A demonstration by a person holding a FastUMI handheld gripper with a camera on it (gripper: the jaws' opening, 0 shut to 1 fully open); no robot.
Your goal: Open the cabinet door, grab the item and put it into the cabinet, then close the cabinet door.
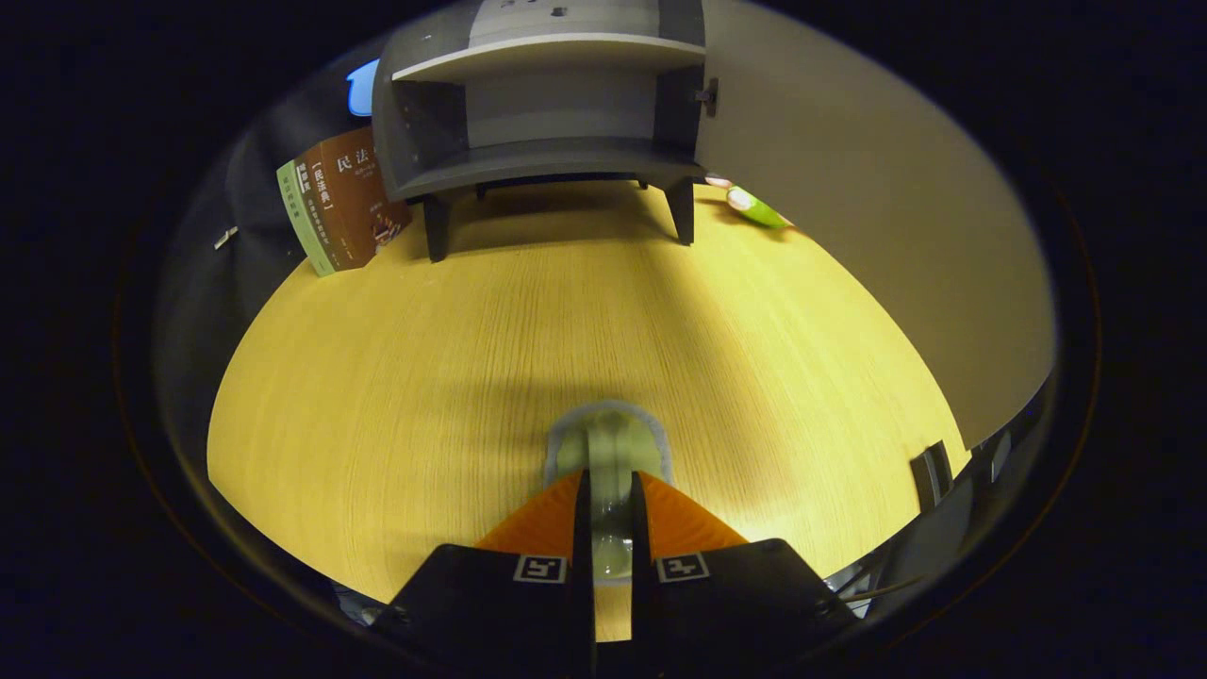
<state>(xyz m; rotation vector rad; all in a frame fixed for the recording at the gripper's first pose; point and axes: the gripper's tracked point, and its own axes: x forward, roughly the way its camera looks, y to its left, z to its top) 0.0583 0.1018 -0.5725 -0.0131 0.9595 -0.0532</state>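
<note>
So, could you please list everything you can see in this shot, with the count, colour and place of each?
Table: one, yellow wood grain, under everything.
Cabinet: one, grey, on legs at the table's far side, door swung open to its right, shelves bare.
Book: one, brown with a green spine, leaning beside the cabinet's left leg.
Green object: one, beyond the cabinet's right leg by the door; too small to identify.
Item: one, pale green and translucent, on the table between the fingers, its rounded end just ahead of them.
Gripper: one, fingers closed on the item.
</note>
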